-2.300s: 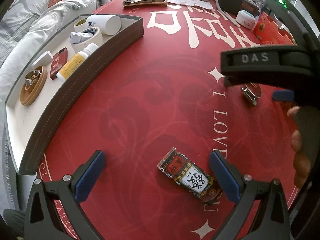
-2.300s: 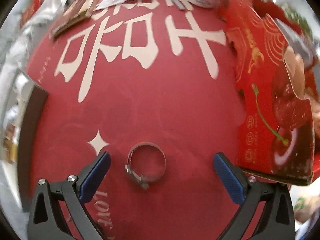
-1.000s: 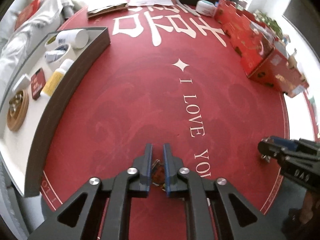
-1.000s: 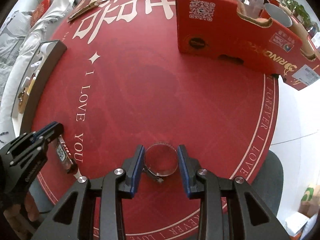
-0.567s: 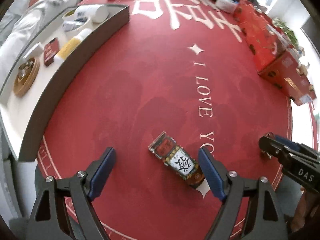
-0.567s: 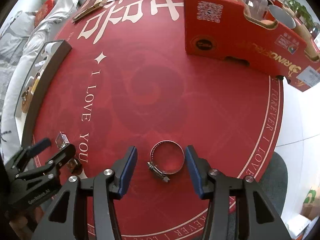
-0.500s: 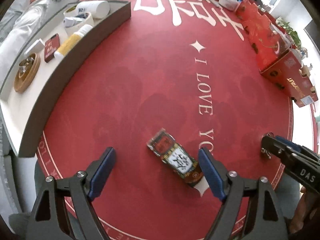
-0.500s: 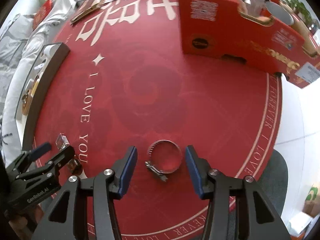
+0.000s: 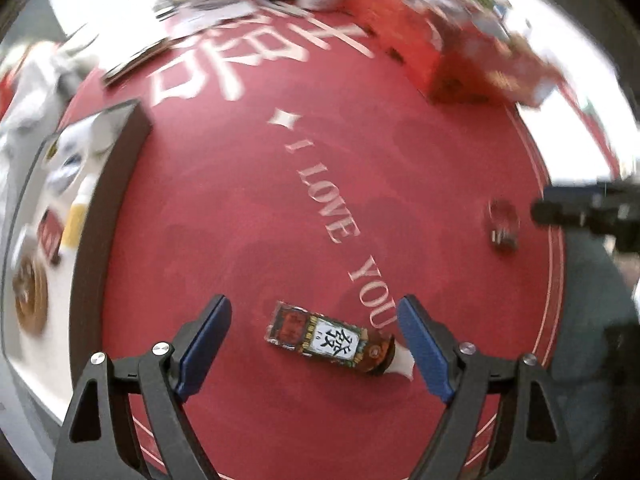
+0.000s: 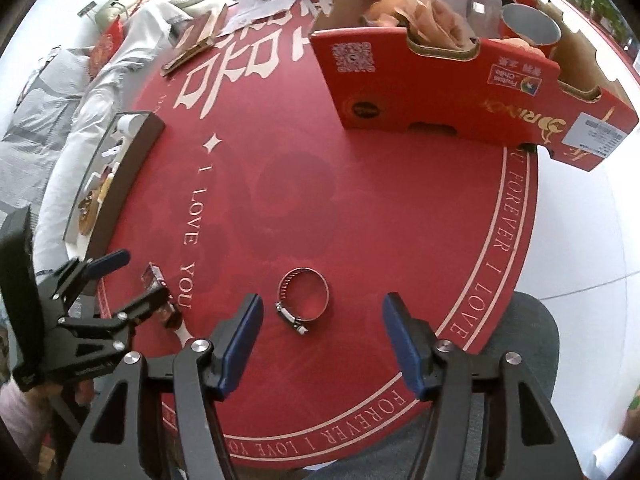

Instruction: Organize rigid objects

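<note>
I take the red round mat (image 10: 360,208) as my landmark; both task things lie on it, near the edge that is closest to me. My left gripper (image 9: 316,344) stands with its jaws wide apart, and the small decorated box (image 9: 330,338) lies flat on the mat between the blue pads (image 9: 424,354), touching neither of them; one second ago these same jaws were pressed together on that box, so I have let it go, and the box now lies more across the view than half a second ago. My right gripper (image 10: 322,342) has its jaws apart and they are opening at this moment; the metal hose clamp (image 10: 304,300) lies on the mat just ahead of the pads, free of both; one second ago the pads were tight against its sides, and half a second ago they were only a little away from it. In the right wrist view the left gripper (image 10: 132,284) shows on the mat's left side, over the box (image 10: 160,296); the grey tray (image 10: 120,184) with small items sits on the mat's far left edge, and the red carton (image 10: 440,92) stands on its far right side; the left wrist view is blurred.
</note>
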Available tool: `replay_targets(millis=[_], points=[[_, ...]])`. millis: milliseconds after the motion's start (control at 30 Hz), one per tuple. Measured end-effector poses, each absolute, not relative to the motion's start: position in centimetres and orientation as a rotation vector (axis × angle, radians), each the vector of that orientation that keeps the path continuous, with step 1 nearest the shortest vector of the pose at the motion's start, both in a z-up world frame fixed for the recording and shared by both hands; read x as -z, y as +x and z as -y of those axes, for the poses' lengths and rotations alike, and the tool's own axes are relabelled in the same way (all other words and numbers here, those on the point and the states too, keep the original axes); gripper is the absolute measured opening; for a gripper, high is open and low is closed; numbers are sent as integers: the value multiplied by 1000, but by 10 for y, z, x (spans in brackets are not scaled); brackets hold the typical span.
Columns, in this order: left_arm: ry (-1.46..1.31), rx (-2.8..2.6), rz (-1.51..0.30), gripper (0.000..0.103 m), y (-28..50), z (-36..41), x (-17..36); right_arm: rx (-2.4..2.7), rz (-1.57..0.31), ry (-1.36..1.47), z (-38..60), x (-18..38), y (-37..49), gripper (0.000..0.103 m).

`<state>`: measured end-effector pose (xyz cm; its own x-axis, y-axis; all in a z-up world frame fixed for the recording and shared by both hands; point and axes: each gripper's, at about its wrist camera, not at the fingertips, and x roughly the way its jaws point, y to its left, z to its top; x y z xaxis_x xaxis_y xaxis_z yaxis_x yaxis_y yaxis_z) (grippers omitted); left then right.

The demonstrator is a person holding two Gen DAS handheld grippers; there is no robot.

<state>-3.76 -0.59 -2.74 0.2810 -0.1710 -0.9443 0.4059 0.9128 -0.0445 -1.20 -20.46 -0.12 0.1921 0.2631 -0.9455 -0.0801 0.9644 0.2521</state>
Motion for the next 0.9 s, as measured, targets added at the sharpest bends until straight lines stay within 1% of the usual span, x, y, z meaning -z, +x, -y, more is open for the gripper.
replay_targets(millis=[100,200,267,300,333,367,633,733,800,833,867,900], points=[[335,436,-1240,88,-36,18,35,-254,-1367,139,200,1,-13,63],[366,447,-1202,90,-44,18,36,-260,-1370,119,197,1,-15,63],[344,452,-1199,89,-44,15,37,-261,-1373,113,195,2,-13,63],[312,460,-1205,87,-47,10,37,-263,-1377,110,195,3,-13,63],[274,476,-1212,77,-47,7,37,-261,-1380,106,193,4,-12,63],[262,466,-1200,74,-49,6,36,-260,-1384,100,191,6,-11,63],[222,392,-1207,74,-51,8,33,-255,-1416,22,177,16,-10,63],[222,376,-1210,74,-45,10,36,-242,-1428,-50,165,23,-5,63],[219,364,-1212,74,-45,11,34,-220,-1468,-115,155,33,-2,64],[218,359,-1211,74,-45,11,33,-208,-1463,-144,151,35,-2,60],[213,354,-1210,74,-44,11,33,-193,-1453,-193,145,34,-3,48],[206,348,-1212,74,-43,10,32,-203,-1447,-200,142,33,-4,41]])
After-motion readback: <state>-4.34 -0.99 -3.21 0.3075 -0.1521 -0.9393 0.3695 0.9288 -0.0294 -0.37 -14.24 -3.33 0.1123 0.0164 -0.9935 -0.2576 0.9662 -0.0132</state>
